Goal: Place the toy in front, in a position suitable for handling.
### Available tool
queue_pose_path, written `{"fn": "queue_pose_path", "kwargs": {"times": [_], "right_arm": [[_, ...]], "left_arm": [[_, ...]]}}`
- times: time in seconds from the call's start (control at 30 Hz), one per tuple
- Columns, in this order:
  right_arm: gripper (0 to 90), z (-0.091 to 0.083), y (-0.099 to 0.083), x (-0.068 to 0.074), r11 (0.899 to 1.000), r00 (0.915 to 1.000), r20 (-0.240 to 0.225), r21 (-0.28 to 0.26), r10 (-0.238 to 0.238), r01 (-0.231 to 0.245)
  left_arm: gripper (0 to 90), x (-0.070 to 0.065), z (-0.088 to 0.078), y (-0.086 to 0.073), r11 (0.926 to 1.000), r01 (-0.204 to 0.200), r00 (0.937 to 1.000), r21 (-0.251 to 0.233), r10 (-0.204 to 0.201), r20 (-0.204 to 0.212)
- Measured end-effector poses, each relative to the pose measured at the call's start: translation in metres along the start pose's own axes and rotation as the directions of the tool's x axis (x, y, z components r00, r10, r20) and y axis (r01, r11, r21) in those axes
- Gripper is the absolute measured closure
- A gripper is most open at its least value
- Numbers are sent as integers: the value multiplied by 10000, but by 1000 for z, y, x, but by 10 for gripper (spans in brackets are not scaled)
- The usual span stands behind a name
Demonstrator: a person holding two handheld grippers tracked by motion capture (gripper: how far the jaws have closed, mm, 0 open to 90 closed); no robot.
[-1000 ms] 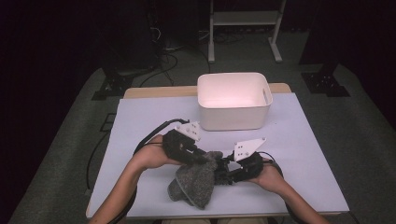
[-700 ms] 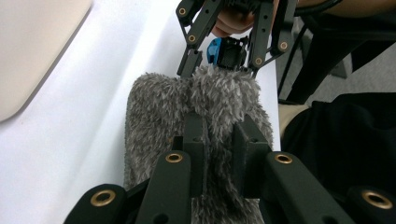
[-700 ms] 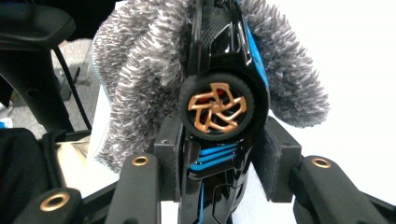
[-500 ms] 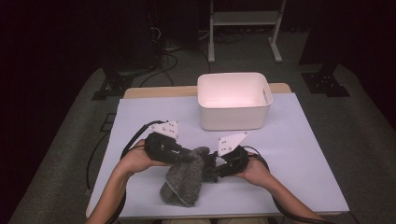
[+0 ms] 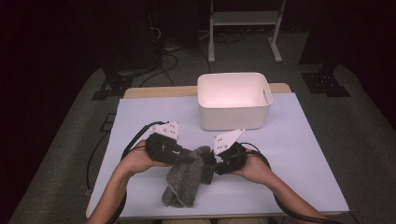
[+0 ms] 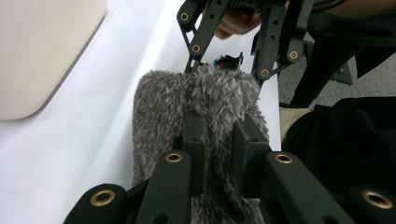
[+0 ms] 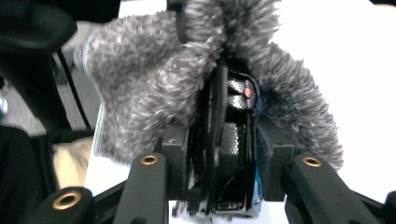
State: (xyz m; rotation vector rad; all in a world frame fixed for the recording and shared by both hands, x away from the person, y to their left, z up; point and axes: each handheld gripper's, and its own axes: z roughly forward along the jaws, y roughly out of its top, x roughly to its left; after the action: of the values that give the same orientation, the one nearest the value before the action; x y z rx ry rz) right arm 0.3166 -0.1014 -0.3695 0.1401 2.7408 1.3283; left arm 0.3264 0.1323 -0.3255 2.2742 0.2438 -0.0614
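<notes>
No readable writing on the grey fleecy pouch (image 6: pixel 196 98) or white bin (image 5: pixel 233 100).

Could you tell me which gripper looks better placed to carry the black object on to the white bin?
Probably the right gripper: its jaws have just been closing and clamp the black object, and it sits nearer the white bin. The left gripper pinches only the grey fuzzy cloth.

Lab or recording studio: dark room, black backdrop, cables (image 5: pixel 163 51) on carpet, white stand (image 5: pixel 243 28) beyond the surface's (image 5: pixel 303 154) far edge.
</notes>
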Motion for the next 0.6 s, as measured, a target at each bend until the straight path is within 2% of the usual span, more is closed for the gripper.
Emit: {"fn": "queue_pose_path", "kwargs": {"times": [0.03, 0.1, 0.33, 0.5, 0.6], "right_arm": [[606, 0, 0, 0, 10000, 10000, 0, 0, 0, 0], [618, -10, -3, 1, 9990, 9998, 146, 429, -93, 86], [629, -26, -14, 2, 9974, 9998, 204, 722, 60, -74], [638, -33, -24, 1, 9976, 9997, 34, 642, 253, -254], [641, -36, -30, 1, 9974, 9991, -59, 596, 418, -413]], "left_arm": [[777, 0, 0, 0, 10000, 0, 10000, 0, 0, 0], [777, 0, 3, 3, 10000, -49, 10000, 19, 49, 42], [774, -2, 23, 17, 9990, -398, 9982, 198, 388, 447], [772, -2, 31, 16, 9986, -463, 9971, 265, 446, 623], [772, -1, 40, 13, 9977, -471, 9965, 481, 436, 715]]}}
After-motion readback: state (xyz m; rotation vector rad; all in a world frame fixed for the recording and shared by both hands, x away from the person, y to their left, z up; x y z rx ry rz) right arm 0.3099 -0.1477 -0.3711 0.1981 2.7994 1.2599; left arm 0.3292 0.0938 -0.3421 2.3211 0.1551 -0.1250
